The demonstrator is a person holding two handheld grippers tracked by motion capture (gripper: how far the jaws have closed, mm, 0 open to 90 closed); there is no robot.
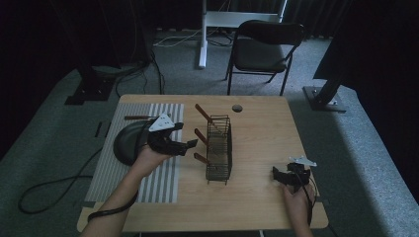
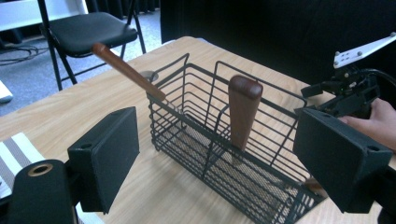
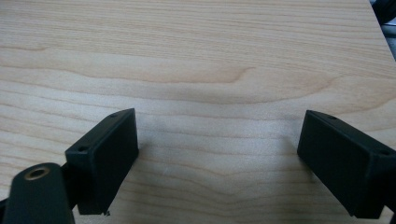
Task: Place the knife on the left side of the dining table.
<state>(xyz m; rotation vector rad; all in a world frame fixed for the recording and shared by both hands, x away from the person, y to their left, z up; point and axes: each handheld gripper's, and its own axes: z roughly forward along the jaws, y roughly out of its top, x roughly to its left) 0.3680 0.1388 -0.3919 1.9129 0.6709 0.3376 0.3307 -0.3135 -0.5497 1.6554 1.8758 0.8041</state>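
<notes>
the left gripper (image 2: 217,158) is gaping wide at the upright wooden handle (image 2: 244,112); a skewed closing risks tipping the wire basket (image 2: 280,186). the right gripper (image 3: 217,158) is idling wide over the bare surface (image 3: 196,56).

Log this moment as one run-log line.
left gripper: open, facing black wire basket | right gripper: open over bare wooden table | brown wooden handles: in basket

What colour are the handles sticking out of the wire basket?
Reddish-brown wood handles in the black wire basket, clearest in the left gripper view.
</notes>
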